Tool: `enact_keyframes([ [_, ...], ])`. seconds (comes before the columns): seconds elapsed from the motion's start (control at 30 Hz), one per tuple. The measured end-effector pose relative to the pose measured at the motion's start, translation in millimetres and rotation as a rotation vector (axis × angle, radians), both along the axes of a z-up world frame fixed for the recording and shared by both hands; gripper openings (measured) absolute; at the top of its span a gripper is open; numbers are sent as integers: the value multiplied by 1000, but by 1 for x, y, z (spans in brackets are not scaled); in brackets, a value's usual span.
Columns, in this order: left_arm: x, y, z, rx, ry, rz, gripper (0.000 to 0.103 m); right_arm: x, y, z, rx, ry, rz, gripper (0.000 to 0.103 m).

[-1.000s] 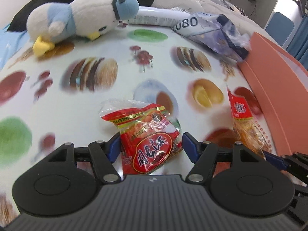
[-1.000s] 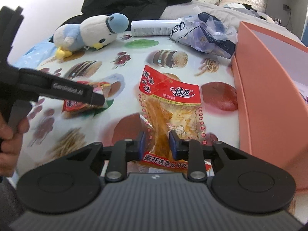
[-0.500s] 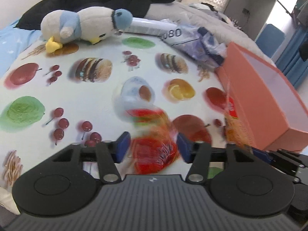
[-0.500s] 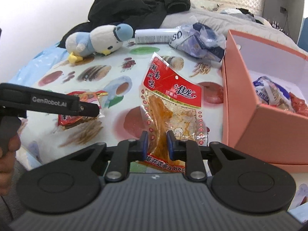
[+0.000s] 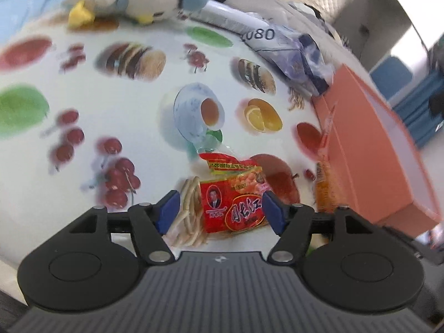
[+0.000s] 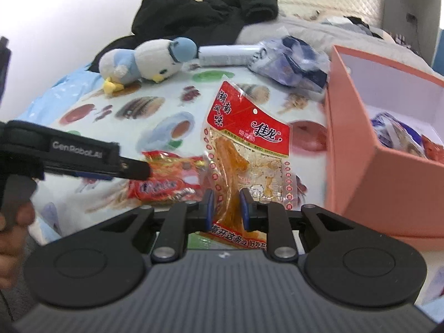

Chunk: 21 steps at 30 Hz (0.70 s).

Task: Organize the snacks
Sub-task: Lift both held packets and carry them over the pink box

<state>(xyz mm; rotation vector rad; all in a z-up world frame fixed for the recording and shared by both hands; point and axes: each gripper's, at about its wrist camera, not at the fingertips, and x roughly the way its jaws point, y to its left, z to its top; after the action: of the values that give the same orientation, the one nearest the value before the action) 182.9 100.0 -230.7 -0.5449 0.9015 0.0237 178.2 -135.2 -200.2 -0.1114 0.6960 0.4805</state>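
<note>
Two light, crinkly, slippery packets, best pinched at a flat edge. The right hand-held gripper (image 6: 224,208) pinches the clear strip packet (image 6: 244,149) near its bottom seam, the orange box (image 6: 388,166) to its right. The left hand-held gripper (image 5: 219,211) is opening, the red packet (image 5: 236,197) loose between its pads.

Glossy crinkled plastic: red peanut packet (image 5: 233,197), clear-windowed snack pouch (image 6: 247,149). Matt pink cardboard box (image 6: 388,177). Fuzzy plush penguin (image 6: 144,61). Smooth printed cloth (image 5: 138,111). Matt black plastic tongs (image 6: 224,208).
</note>
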Motion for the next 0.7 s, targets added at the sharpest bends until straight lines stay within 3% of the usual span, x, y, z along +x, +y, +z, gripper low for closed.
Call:
enact_keyframes([
  [0.2, 1, 19, -13, -151, -1, 78, 70, 13, 31, -12, -32, -20, 77, 23],
  [0.37, 3, 22, -19, -215, -2, 84, 70, 14, 49, -33, -136, -29, 133, 23],
  [0.7, 17, 0, -22, -215, -18, 21, 69, 22, 32, -36, -6, 47, 88, 23],
])
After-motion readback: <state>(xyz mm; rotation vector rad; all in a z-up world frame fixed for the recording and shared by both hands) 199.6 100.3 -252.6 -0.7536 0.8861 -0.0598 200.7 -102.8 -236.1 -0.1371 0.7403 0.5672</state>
